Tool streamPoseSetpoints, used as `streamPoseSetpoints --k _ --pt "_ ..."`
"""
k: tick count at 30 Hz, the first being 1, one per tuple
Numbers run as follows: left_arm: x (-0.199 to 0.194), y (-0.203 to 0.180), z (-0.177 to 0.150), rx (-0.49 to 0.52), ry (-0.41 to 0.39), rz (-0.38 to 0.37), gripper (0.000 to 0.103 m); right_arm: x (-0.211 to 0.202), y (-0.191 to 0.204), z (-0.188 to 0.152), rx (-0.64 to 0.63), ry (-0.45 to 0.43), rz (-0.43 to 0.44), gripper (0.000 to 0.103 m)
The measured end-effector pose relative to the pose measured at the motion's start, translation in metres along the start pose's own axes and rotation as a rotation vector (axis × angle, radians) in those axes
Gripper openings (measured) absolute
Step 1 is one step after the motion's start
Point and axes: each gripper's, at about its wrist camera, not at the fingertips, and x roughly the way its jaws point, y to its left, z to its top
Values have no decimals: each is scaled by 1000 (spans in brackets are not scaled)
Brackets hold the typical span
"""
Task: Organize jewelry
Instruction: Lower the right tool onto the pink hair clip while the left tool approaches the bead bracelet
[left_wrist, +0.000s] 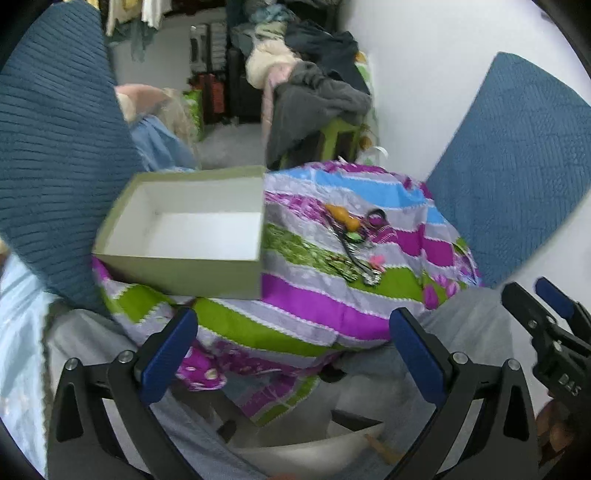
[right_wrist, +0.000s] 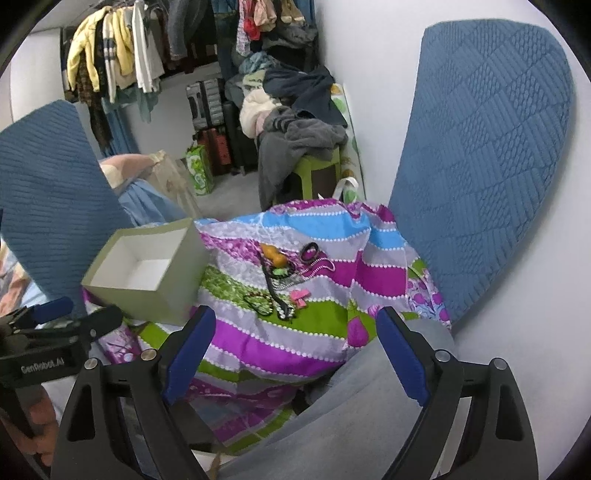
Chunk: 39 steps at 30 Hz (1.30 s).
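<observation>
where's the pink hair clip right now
In the right wrist view the pink hair clip lies on the striped cloth, at the right edge of the jewelry pile, right of the open box.

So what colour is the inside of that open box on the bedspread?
White inside, with grey-green outer walls; the box shows best in the left wrist view.

Much here we cannot make out

We see the jewelry heap (right_wrist: 284, 280) only as a small tangle, so single pieces blur together, and the patterned cloth (left_wrist: 314, 295) hides whatever bears it. The box (left_wrist: 184, 229) covers the cloth behind it. In the left wrist view the right gripper (left_wrist: 550, 325) is cut by the edge; both blue cushions (right_wrist: 480, 147) run out of frame.
</observation>
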Motion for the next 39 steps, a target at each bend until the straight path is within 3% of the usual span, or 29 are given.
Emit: streamPoseSetpoints --k 8,12,19,29,35,39 --pt "37 -6 5 -3 21 -89 102 52 -11 -4 18 60 46 59" --pt "62 -15 12 21 56 -122 84 82 -14 -1 17 98 65 45" --pt "107 -35 20 50 139 -204 60 134 -19 6 22 168 107 43" --pt "170 -44 24 49 227 -223 45 205 -32 10 26 275 149 40" --pt "201 -43 22 -12 270 -254 30 243 -34 2 32 363 193 38" --pt "214 -41 20 -33 281 -245 29 255 -30 -1 18 388 198 38"
